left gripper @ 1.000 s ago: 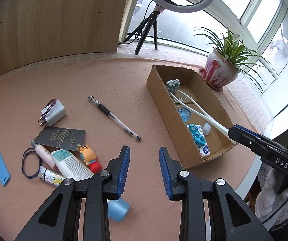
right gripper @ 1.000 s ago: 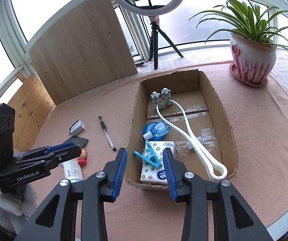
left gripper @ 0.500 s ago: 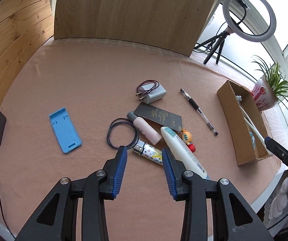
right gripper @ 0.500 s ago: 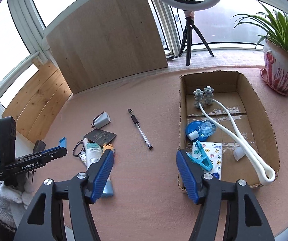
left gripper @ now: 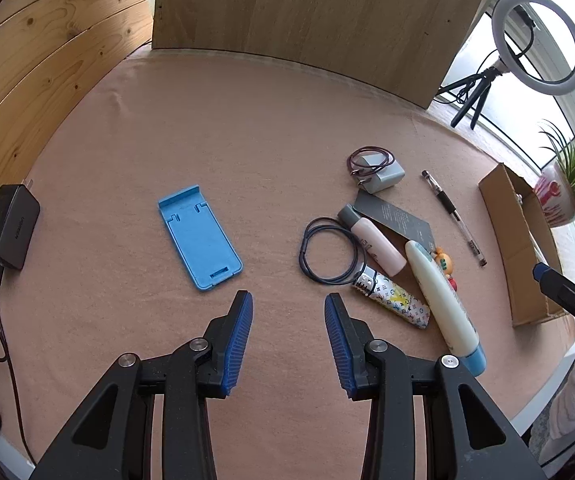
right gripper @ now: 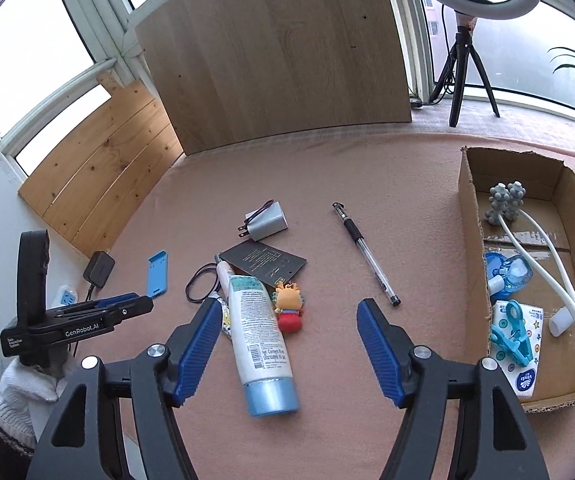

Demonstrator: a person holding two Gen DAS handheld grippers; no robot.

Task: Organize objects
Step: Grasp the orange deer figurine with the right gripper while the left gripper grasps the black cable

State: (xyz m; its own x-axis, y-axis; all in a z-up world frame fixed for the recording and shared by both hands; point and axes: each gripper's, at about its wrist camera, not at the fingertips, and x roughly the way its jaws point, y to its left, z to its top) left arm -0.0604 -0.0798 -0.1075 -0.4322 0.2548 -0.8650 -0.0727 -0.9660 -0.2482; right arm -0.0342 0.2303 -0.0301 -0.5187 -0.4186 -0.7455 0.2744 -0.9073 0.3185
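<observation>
Pink felt tabletop point(left gripper: 247, 140) backed by a wooden board, seen from the left wrist. Left gripper point(left gripper: 288, 320) now swung away from the cardboard box point(left gripper: 515, 240) at the far right toward the loose clutter; jaws partly open, nothing between them. Just ahead: blue phone stand point(left gripper: 199, 240), dark cable loop point(left gripper: 329, 250), patterned lighter point(left gripper: 393, 300), pink bottle point(left gripper: 375, 242), white tube point(left gripper: 439, 300), pen point(left gripper: 453, 218), wall charger point(left gripper: 381, 176).

Same tabletop from the right wrist. Right gripper point(right gripper: 289, 334) pulled back from over the box point(right gripper: 471, 240), where the blue clip point(right gripper: 511, 340) and tissue pack point(right gripper: 521, 364) lie; jaws much wider than a second ago, empty, straddling the white tube with its blue cap point(right gripper: 271, 396) and the small toy figure point(right gripper: 289, 306) without touching either. Likely meaning: one drop-off done, next pick being lined up, probably the tube.
</observation>
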